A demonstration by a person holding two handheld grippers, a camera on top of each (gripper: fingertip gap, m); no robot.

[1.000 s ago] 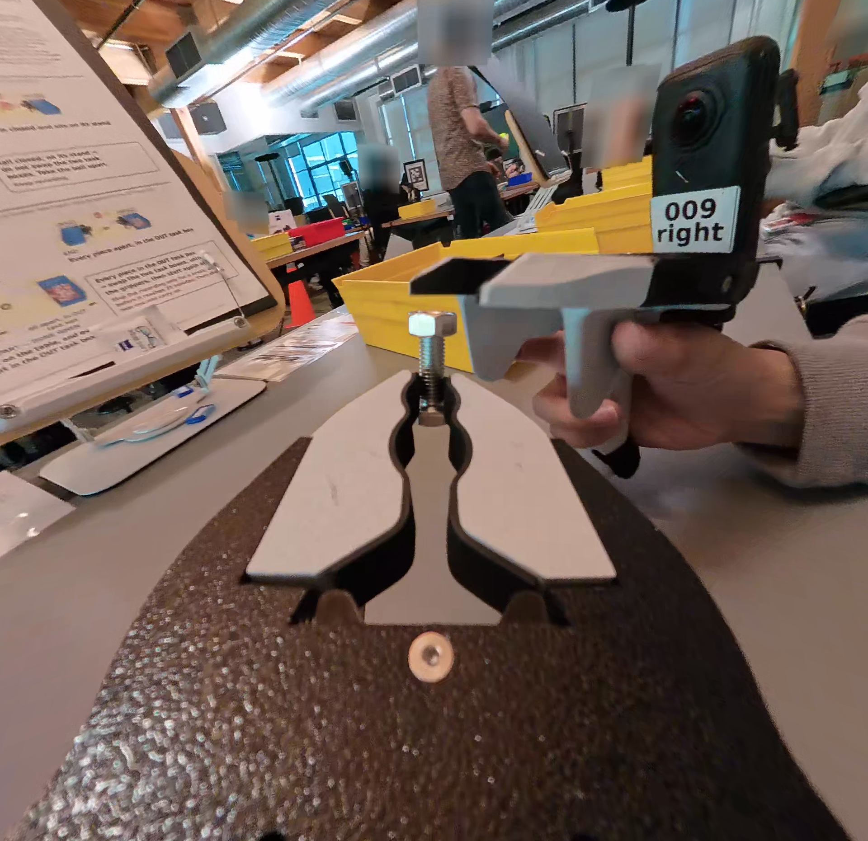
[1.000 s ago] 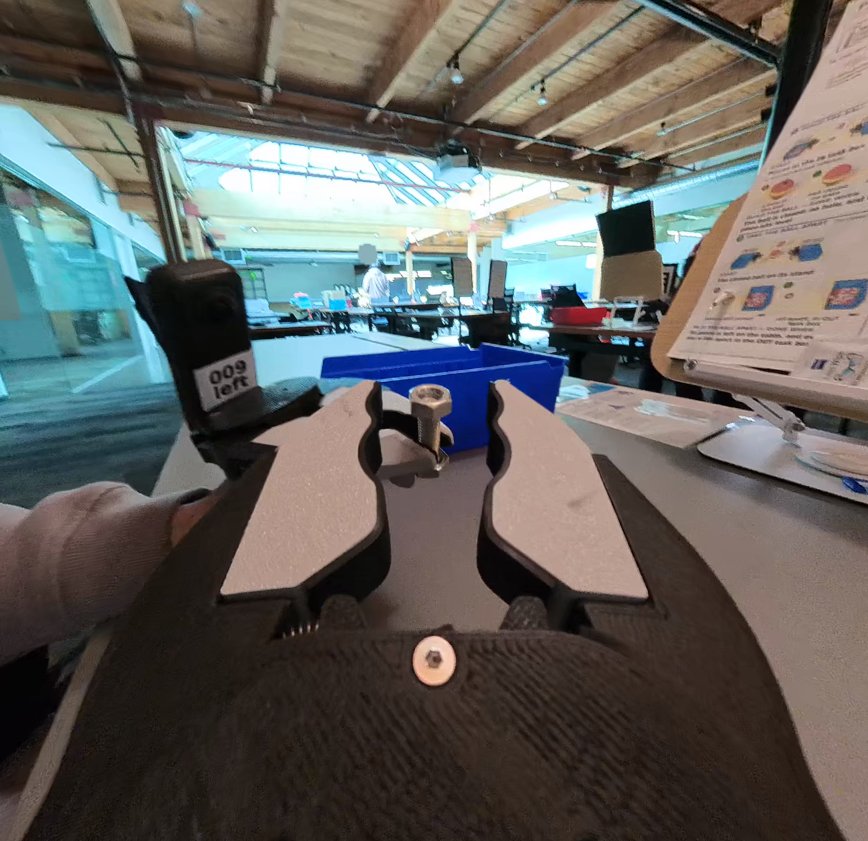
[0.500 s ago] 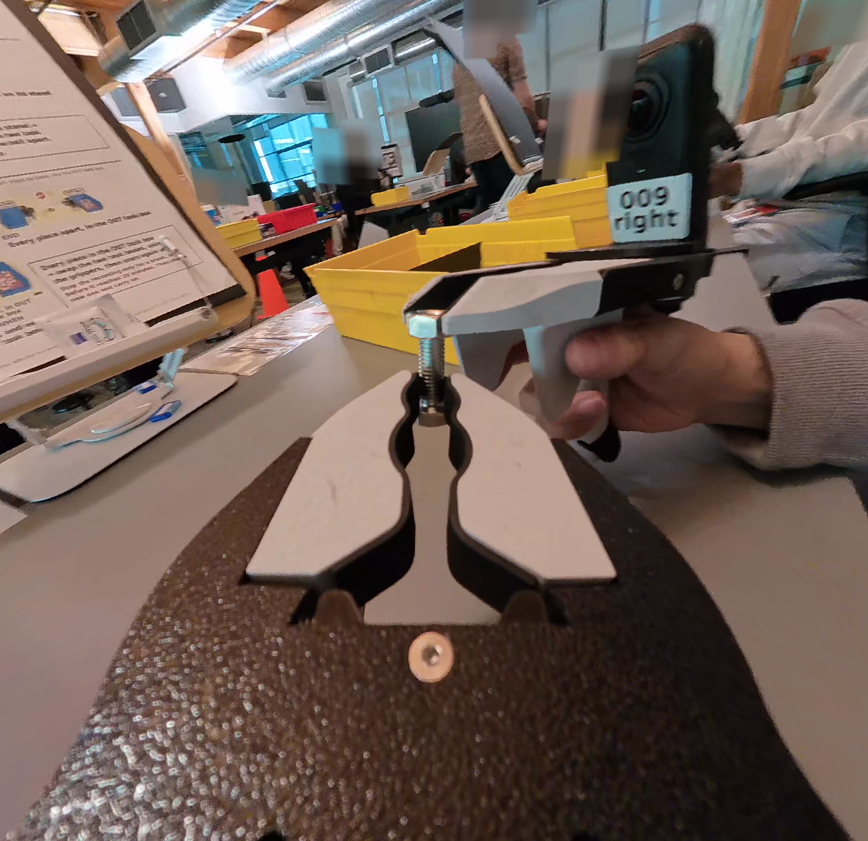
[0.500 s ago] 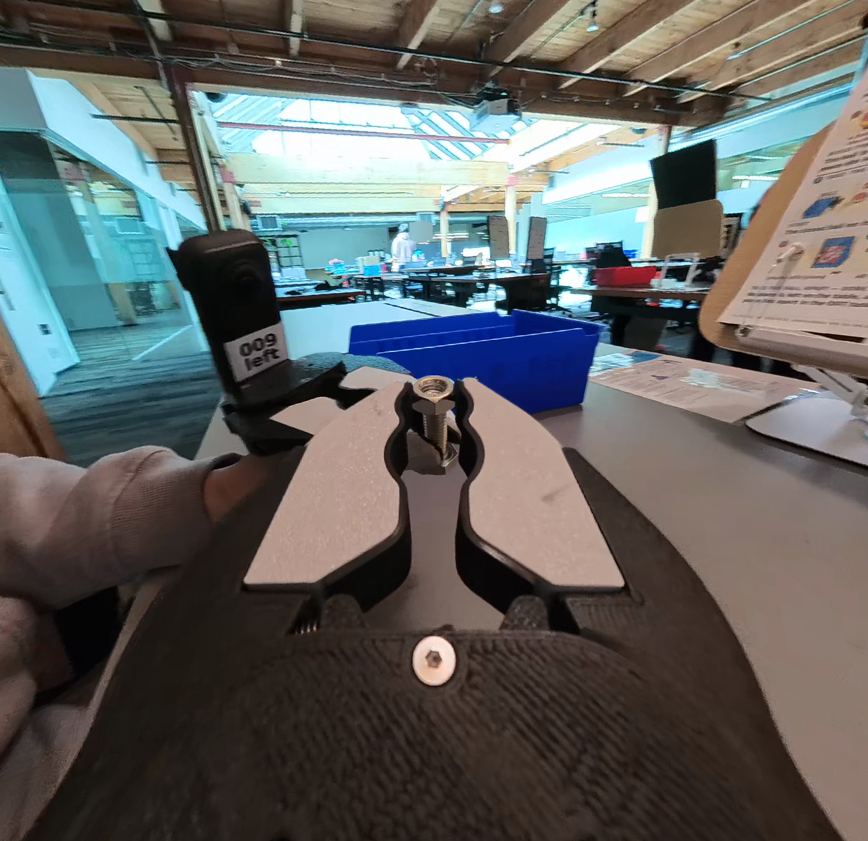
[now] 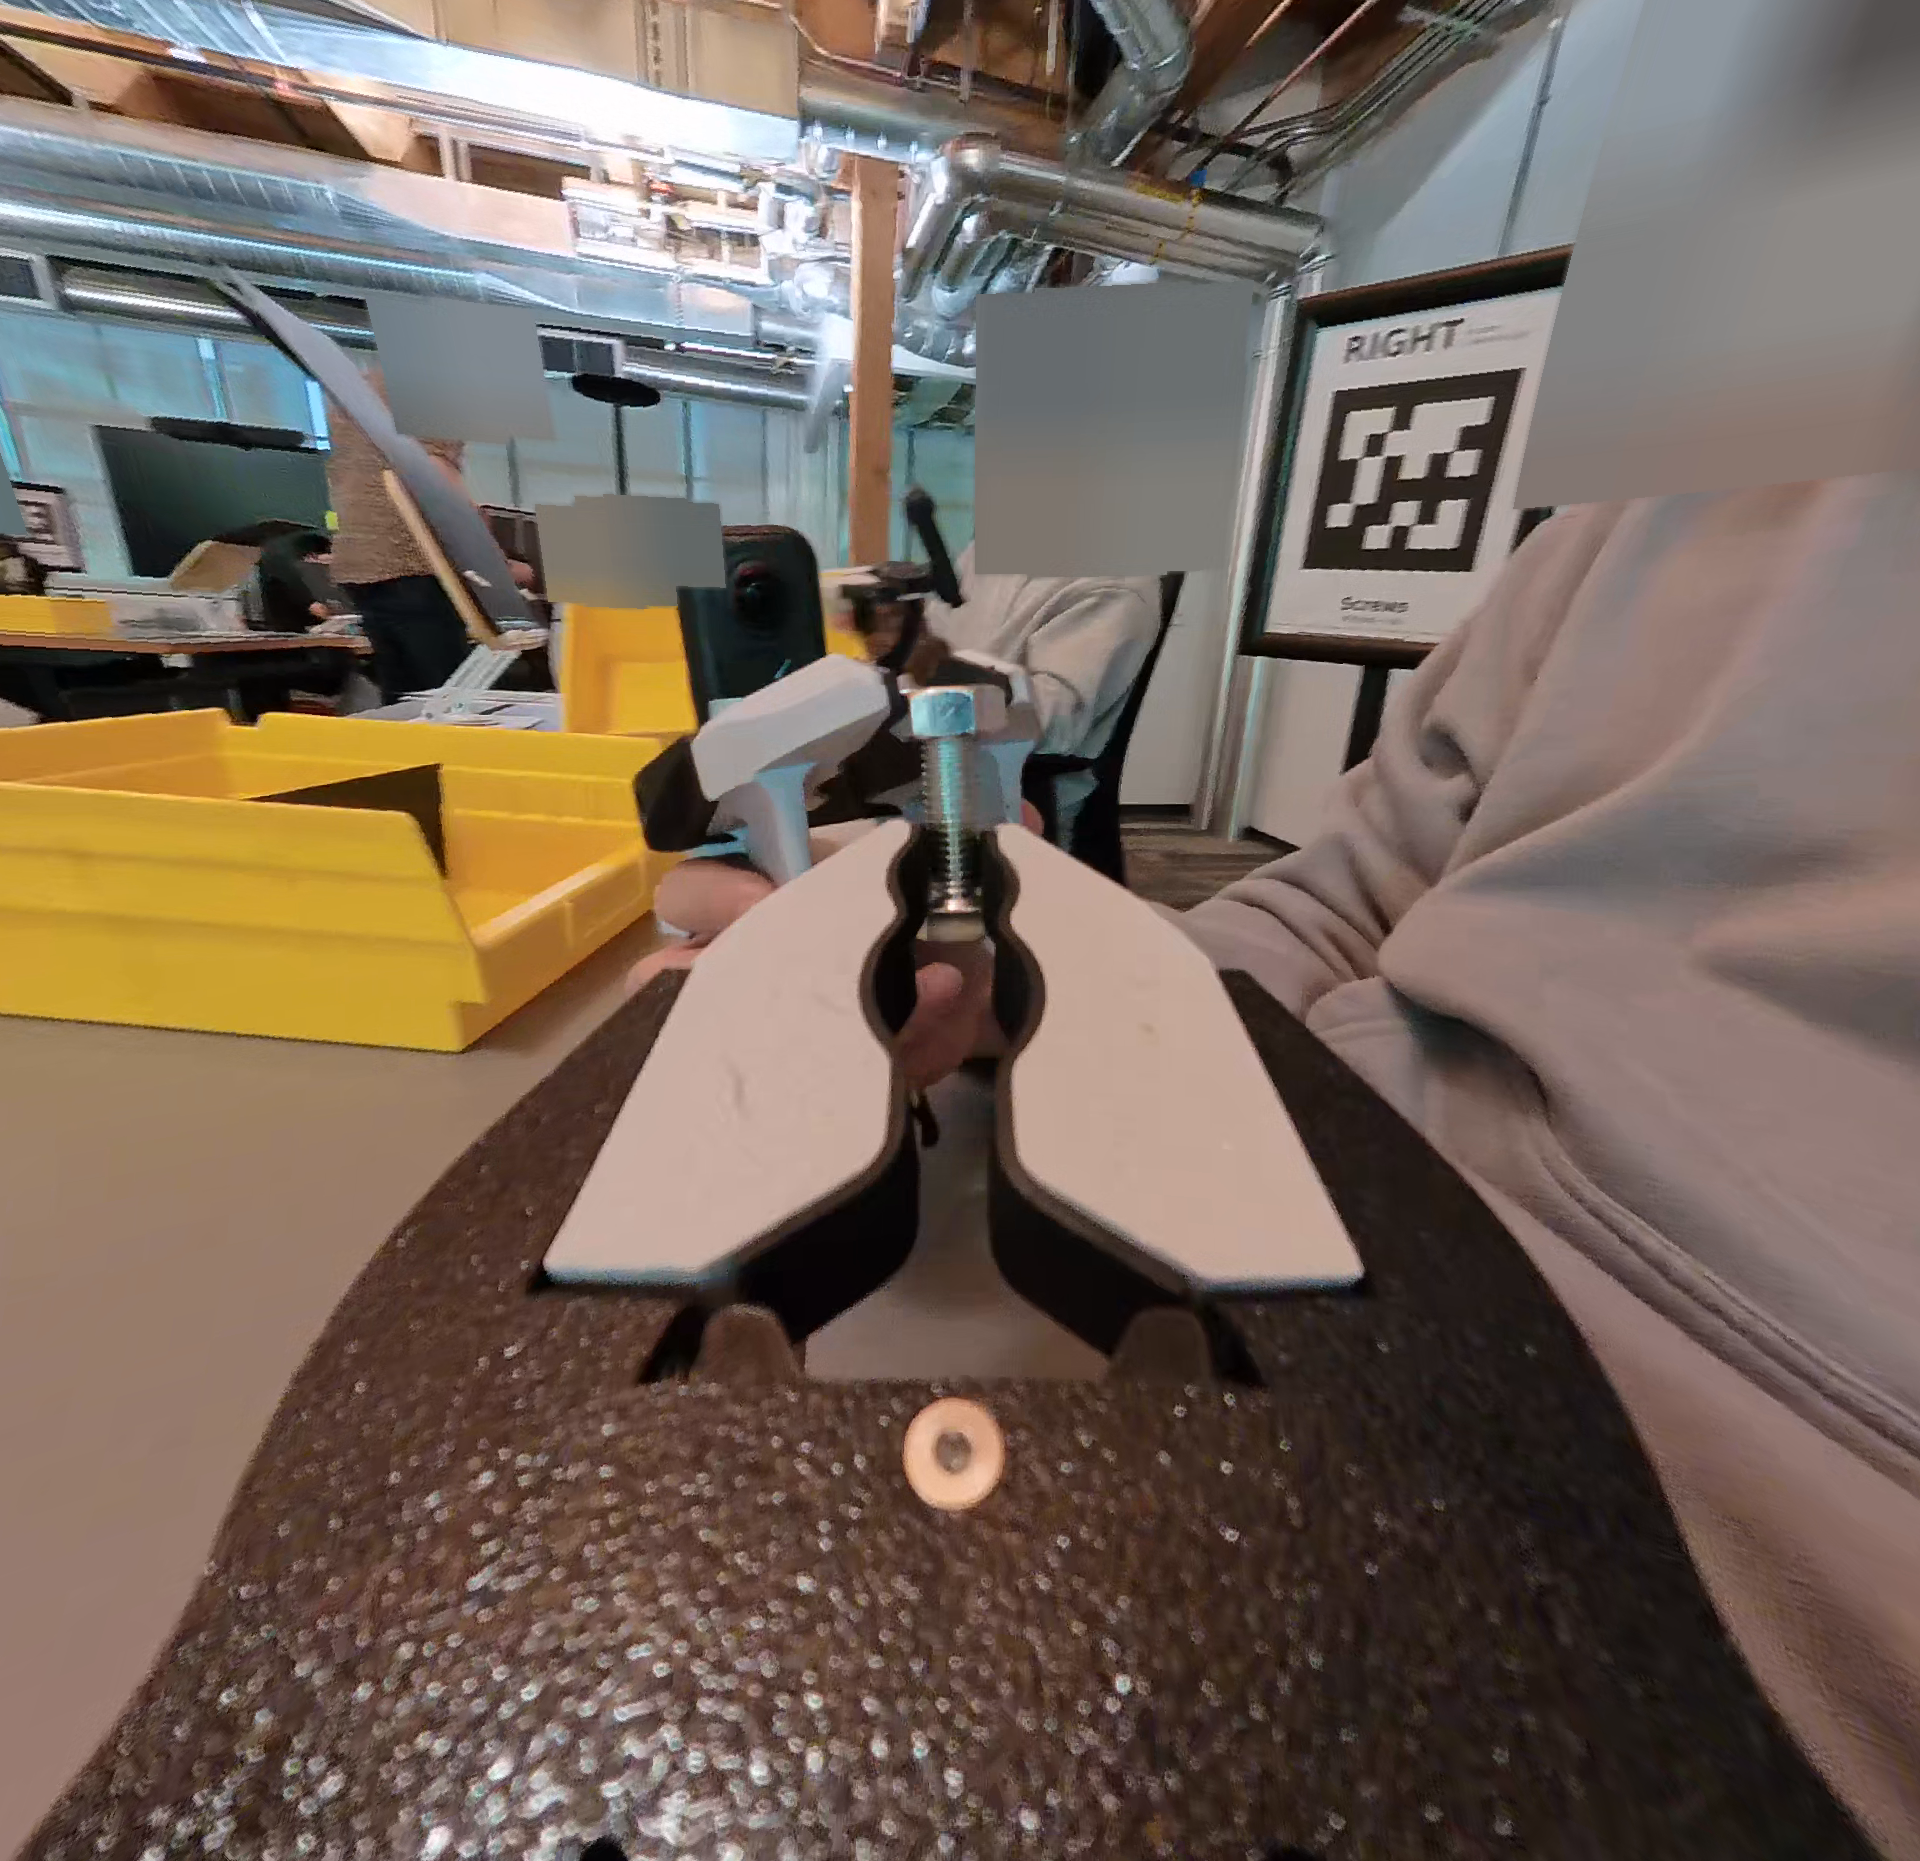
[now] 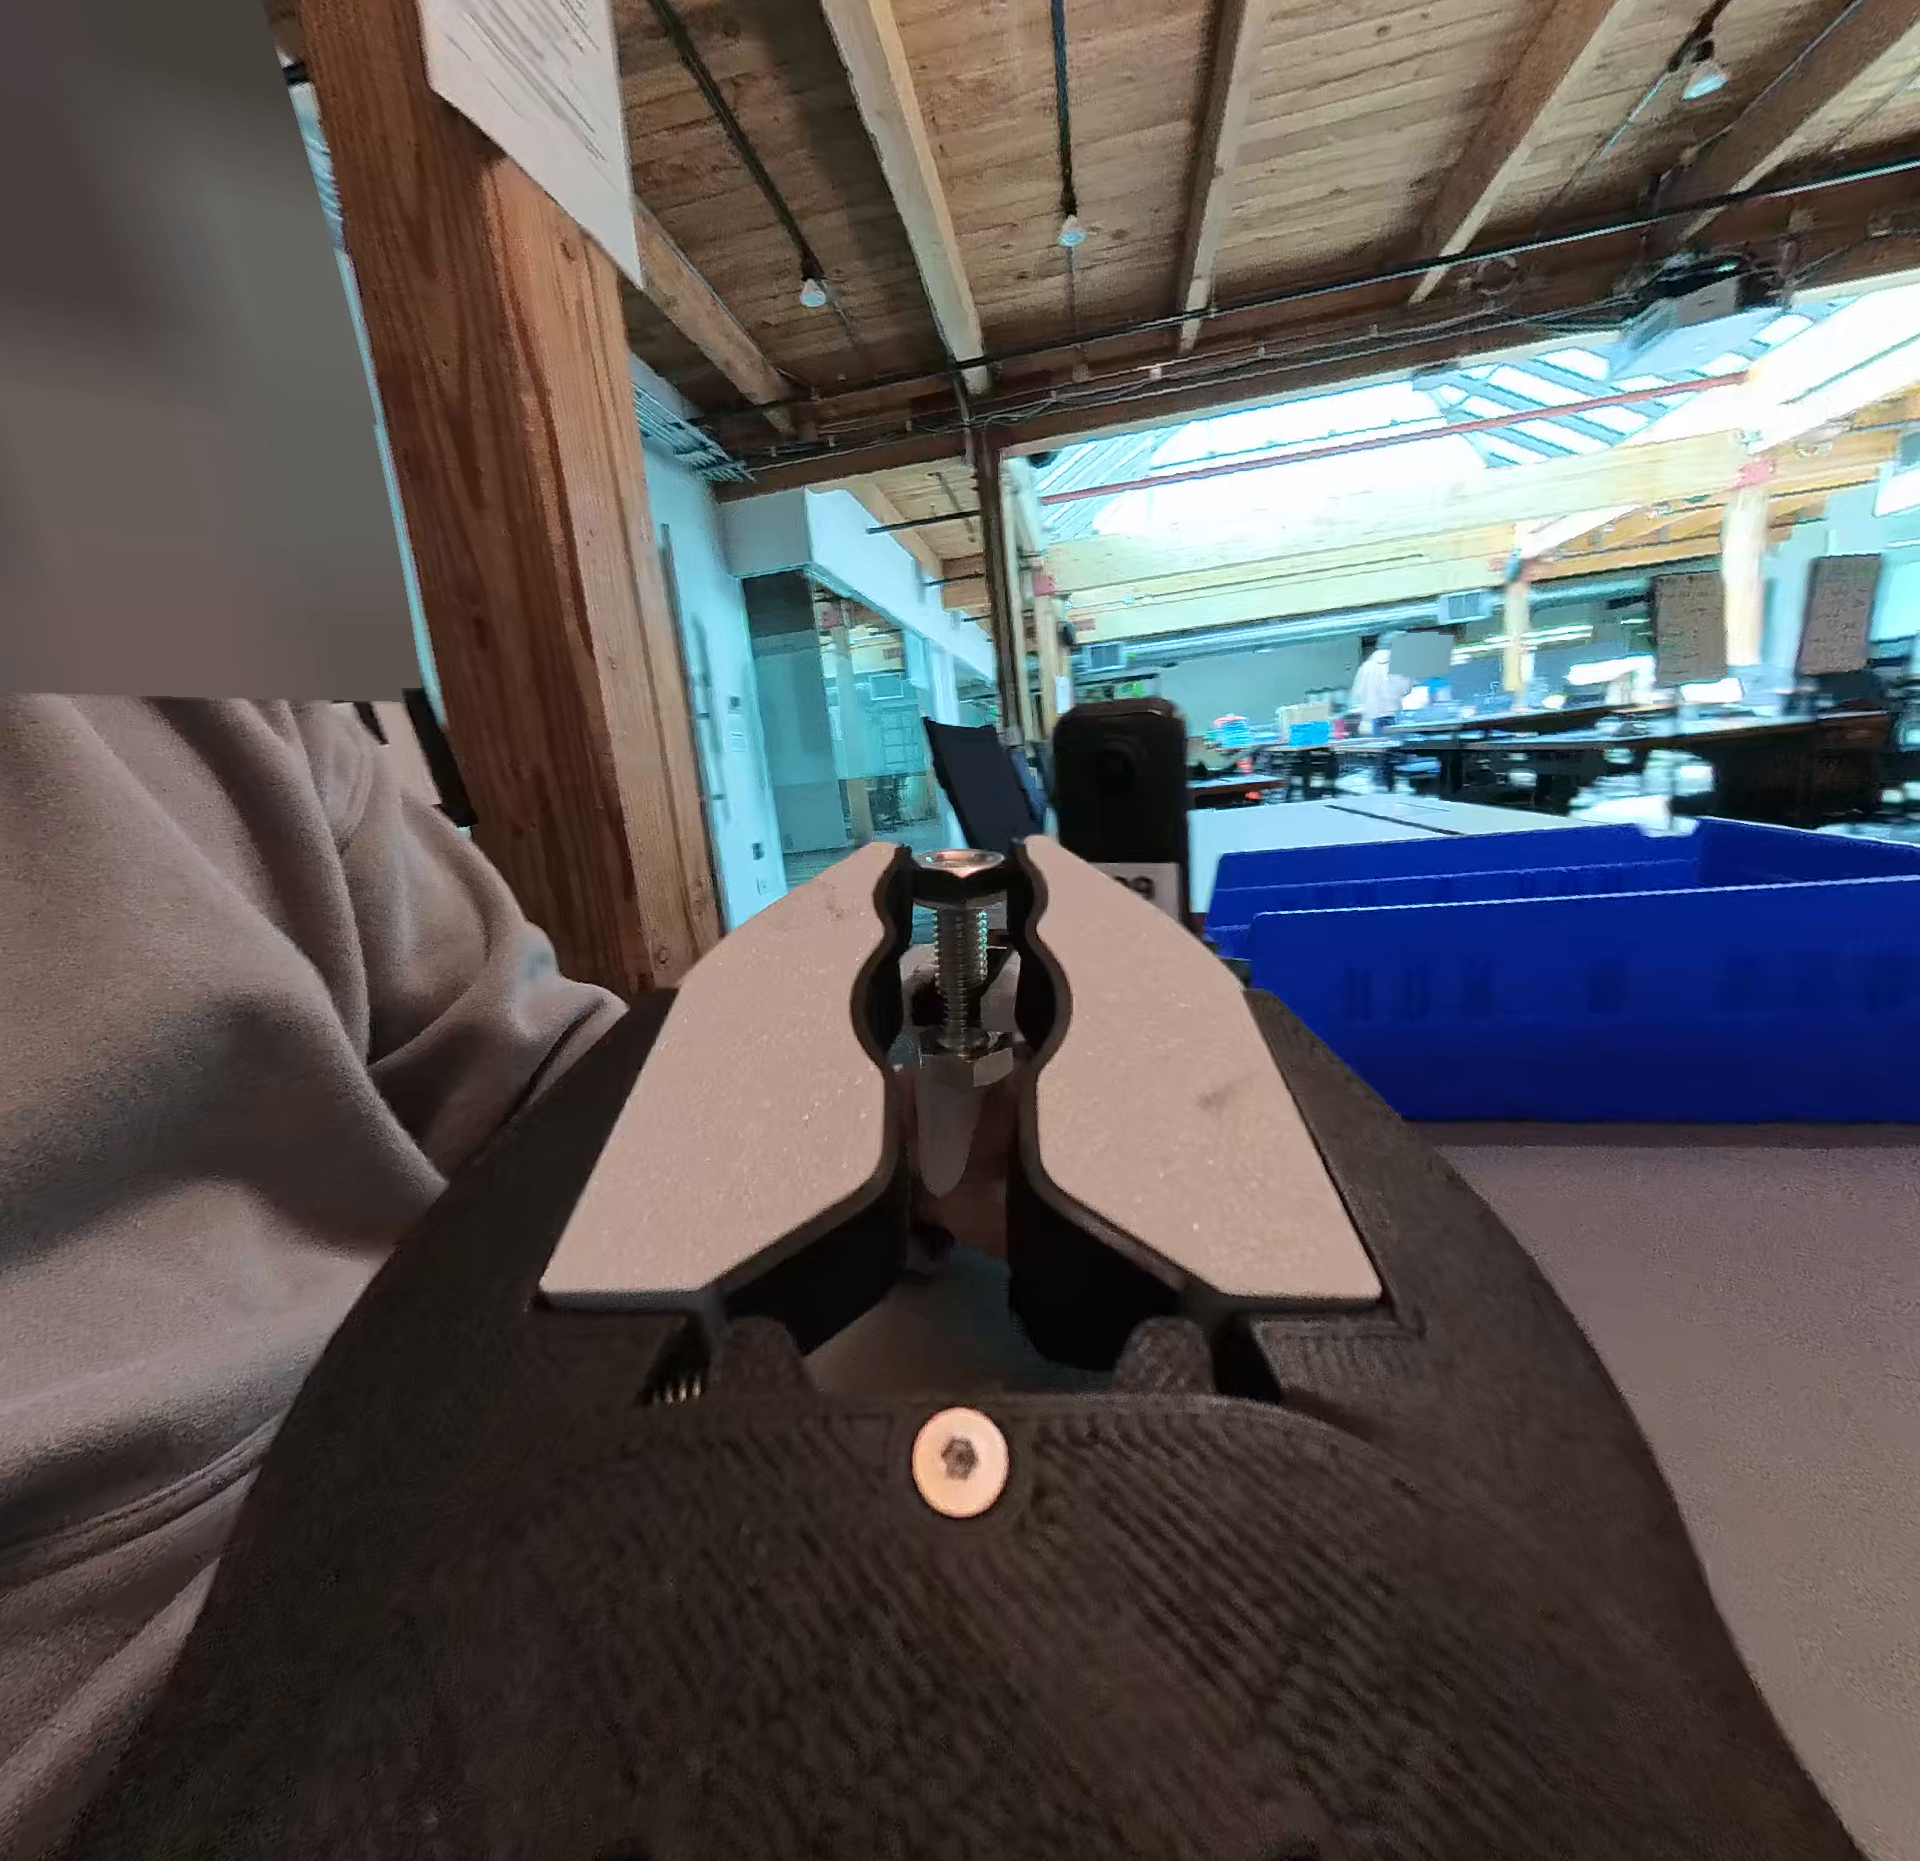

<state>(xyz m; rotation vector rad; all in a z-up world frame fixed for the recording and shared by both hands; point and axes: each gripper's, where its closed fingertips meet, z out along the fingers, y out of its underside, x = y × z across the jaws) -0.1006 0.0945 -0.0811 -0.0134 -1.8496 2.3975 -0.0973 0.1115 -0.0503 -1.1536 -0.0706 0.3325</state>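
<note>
A silver hex bolt (image 5: 948, 772) stands upright between my two grippers. My left gripper (image 5: 951, 855) is shut on its threaded shank, and the head sticks up above the fingertips. My right gripper (image 6: 958, 866) is shut on the hex head (image 6: 958, 869). In the right wrist view the shank runs down to a nut (image 6: 961, 1061) at the left gripper's fingers (image 6: 951, 1125). The right gripper also shows in the left wrist view (image 5: 800, 741), reaching in from behind the bolt with a hand under it. Both grippers are above the grey table (image 5: 208, 1188).
A yellow bin (image 5: 260, 876) stands on the table to the left. A blue bin (image 6: 1558, 1001) stands to the right in the right wrist view. A person's grey sleeve and body (image 5: 1610, 980) are close on one side. A wooden post (image 6: 499, 564) stands behind. My two grippers' fingertips are within a few centimetres of each other.
A second ago the right gripper stood open around the bolt's head; its pads then closed on it. Both grippers have since swung round together with the bolt, towards the person.
</note>
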